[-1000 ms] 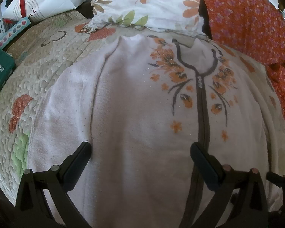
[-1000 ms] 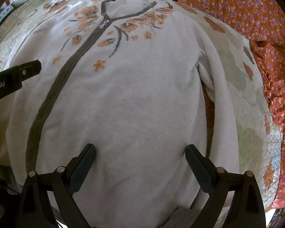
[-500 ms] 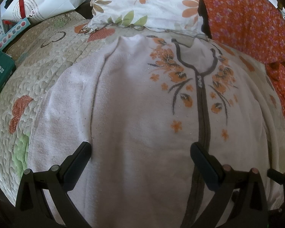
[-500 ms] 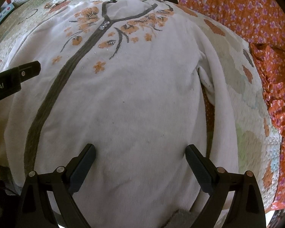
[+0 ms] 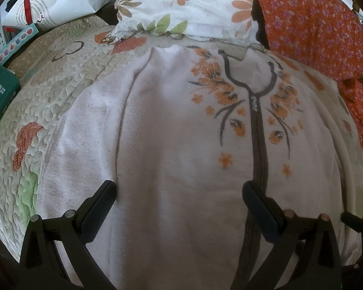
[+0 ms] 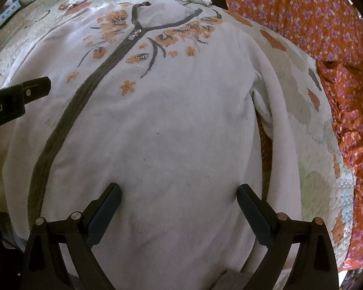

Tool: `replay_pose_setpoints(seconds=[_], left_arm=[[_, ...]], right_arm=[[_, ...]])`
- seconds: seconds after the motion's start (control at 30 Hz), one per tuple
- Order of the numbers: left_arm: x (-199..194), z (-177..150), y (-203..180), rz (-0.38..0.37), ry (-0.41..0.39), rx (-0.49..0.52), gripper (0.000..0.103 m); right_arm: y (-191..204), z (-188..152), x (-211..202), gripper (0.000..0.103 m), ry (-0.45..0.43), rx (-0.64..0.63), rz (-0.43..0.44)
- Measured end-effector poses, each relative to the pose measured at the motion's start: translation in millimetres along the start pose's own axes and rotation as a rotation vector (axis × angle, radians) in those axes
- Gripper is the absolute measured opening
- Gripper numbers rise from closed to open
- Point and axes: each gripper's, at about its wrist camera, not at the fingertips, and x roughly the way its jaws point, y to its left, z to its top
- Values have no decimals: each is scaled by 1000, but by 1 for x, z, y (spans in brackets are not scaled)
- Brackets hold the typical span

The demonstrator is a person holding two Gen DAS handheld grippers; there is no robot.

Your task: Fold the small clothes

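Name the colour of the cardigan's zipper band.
Dark brown zipper band, clearest in the left wrist view.

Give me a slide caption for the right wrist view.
Open right gripper poised over a white zip-front top spread flat on a quilted bedspread.

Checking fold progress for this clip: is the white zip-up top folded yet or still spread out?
Spread out. The white zip-up top lies flat, front up on the quilt, zipper closed, sleeves alongside the body. Both grippers are open above it.

A home bedroom is shown: a bed is covered with a quilted bedspread (image 5: 60, 91), a floral pillow (image 5: 188, 4) is propped at its head, and an orange flowered cloth (image 6: 326, 36) is draped alongside.
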Motion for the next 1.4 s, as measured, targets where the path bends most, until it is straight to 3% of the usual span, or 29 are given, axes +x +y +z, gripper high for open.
replay_pose_setpoints(seconds=[1.4], left_arm=[[2, -4, 3, 10, 4, 6, 103]], right_arm=[[0, -3, 1, 102, -9, -5, -5]])
